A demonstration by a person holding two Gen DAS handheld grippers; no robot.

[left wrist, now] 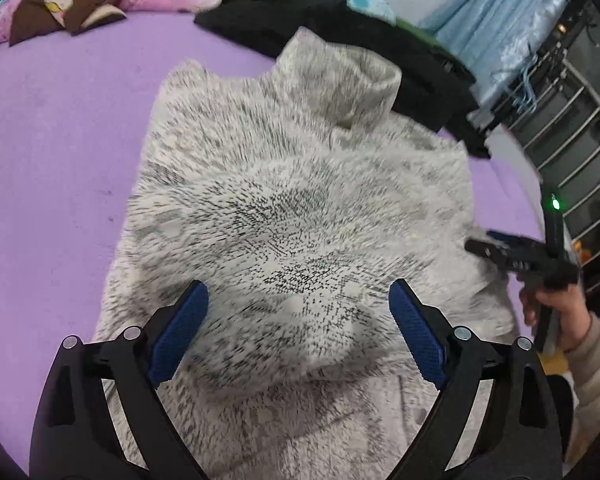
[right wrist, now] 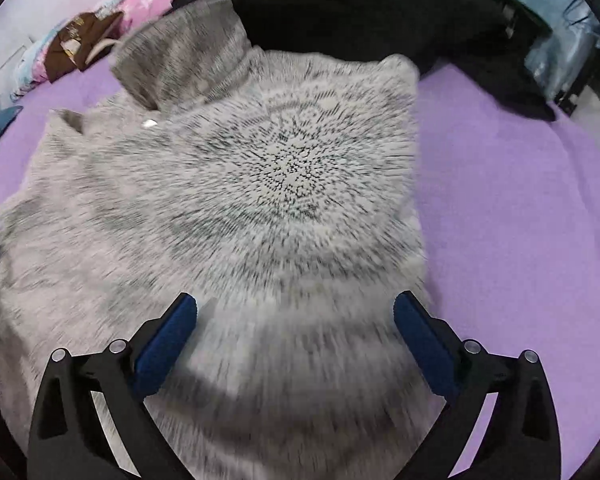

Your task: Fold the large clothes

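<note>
The grey patterned sweater (left wrist: 284,216) lay spread on the purple bed (left wrist: 60,160), directly beneath and ahead of both pairs of fingers. The left gripper (left wrist: 298,296) had its fingers spread wide, nothing between them but the knit below. The right gripper (right wrist: 296,304) was likewise spread and empty, its right finger close to the sweater's side edge. The garment's long axis ran away from the fingers toward its turtleneck collar (right wrist: 180,60), so the near hem seemed equally reachable by both.

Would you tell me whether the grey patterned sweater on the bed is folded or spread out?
Partly folded: the sweater has a doubled layer with a fold edge near the left gripper.
</note>
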